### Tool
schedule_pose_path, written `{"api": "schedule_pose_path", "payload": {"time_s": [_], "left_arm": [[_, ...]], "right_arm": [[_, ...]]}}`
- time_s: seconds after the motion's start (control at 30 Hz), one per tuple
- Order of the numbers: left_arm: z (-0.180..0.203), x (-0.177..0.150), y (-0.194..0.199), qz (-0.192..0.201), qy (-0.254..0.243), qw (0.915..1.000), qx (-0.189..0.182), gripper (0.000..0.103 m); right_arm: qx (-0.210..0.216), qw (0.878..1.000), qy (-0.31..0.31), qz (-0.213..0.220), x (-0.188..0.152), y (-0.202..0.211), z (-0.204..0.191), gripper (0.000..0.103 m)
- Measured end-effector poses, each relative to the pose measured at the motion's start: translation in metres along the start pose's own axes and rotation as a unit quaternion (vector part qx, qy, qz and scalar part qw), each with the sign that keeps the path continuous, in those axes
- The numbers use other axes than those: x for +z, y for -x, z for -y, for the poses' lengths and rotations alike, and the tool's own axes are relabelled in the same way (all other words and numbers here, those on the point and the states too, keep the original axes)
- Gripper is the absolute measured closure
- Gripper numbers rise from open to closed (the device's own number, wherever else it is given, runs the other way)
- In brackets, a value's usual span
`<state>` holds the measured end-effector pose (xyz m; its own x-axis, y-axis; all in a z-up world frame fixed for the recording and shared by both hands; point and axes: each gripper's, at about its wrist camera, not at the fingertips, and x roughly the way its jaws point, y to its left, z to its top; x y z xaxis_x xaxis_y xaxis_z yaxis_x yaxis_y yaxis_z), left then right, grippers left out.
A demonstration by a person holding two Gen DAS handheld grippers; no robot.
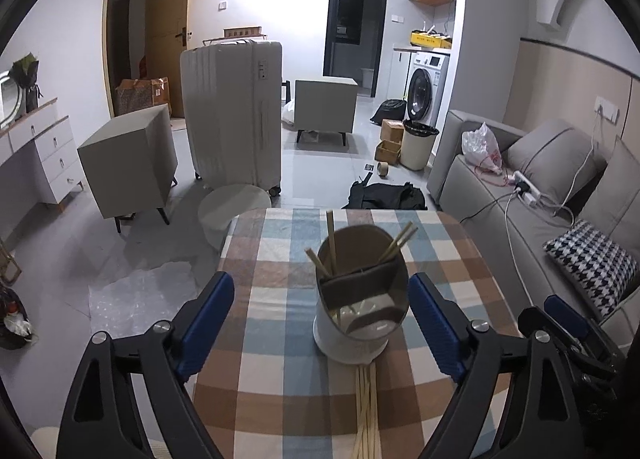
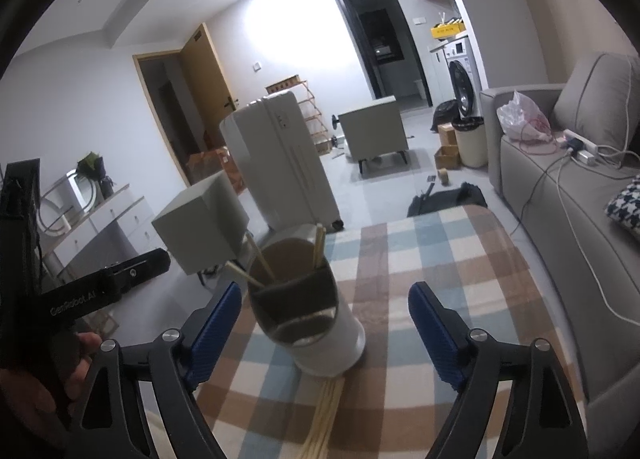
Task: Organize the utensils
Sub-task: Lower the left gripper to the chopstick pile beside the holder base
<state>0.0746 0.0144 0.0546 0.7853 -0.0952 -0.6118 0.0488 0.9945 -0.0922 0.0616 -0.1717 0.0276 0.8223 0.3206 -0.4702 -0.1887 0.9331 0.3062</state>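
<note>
Nearest the lens in the left wrist view is the left claw, its blue pads spread wide apart with nothing clamped; the white utensil holder stands upright between them but clear of both pads. The right claw is likewise wide apart and empty, with the holder just inside its left pad in the right wrist view and not touched.

The relation the next move turns on, as I judge it: a bundle of loose chopsticks lies flat on the checked worktop, on the near side of the holder, its long axis running from the holder's base straight back toward the claws. So the sticks sit below and slightly behind the fingertips, end-on to both claws. In the left view the bundle lies a little right of the midline; in the right view it lies almost on the midline, so the right claw looks marginally better lined up, though both are about equally near.

Counts: one holder, with two compartments split by a dark divider; four chopsticks standing in the rear compartment, leaning apart; the loose bundle holds perhaps five or six, too tightly packed to count surely; two claws
</note>
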Motion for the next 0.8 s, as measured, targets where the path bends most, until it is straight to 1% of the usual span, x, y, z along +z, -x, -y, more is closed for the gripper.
{"api": "schedule_pose_path", "payload": {"time_s": [0.1, 0.23, 0.37, 0.53, 0.63, 0.73, 0.77, 0.8], "left_arm": [[0.0, -0.009, -0.002, -0.007, -0.003, 1.0, 0.003, 0.015], [0.002, -0.022, -0.008, -0.024, -0.015, 0.9996, 0.005, 0.014], [-0.001, -0.034, -0.021, -0.047, -0.023, 0.9986, 0.008, 0.014], [-0.006, -0.051, -0.041, -0.093, -0.026, 0.9954, 0.001, 0.014], [-0.006, -0.06, -0.051, -0.119, -0.026, 0.9925, -0.006, 0.014], [-0.007, -0.068, -0.066, -0.158, -0.02, 0.9868, -0.025, 0.014], [-0.006, -0.072, -0.073, -0.176, -0.02, 0.9837, -0.031, 0.014], [-0.005, -0.075, -0.076, -0.184, -0.023, 0.9821, -0.033, 0.014]], "right_arm": [[-0.002, 1.0, 0.003, -0.012, -0.01, 0.0, 0.0, 0.008], [-0.004, 0.999, 0.02, -0.034, -0.021, -0.005, -0.002, 0.008], [-0.008, 0.999, 0.016, -0.05, -0.031, -0.009, 0.002, 0.003], [-0.032, 0.996, 0.011, -0.077, -0.038, -0.016, 0.01, 0.001], [-0.034, 0.996, -0.001, -0.088, -0.04, -0.022, 0.016, 0.0], [-0.043, 0.994, -0.008, -0.101, -0.041, -0.031, 0.021, 0.0], [-0.047, 0.993, -0.009, -0.104, -0.041, -0.035, 0.022, 0.0], [-0.05, 0.993, -0.011, -0.107, -0.041, -0.037, 0.023, 0.0]]}}
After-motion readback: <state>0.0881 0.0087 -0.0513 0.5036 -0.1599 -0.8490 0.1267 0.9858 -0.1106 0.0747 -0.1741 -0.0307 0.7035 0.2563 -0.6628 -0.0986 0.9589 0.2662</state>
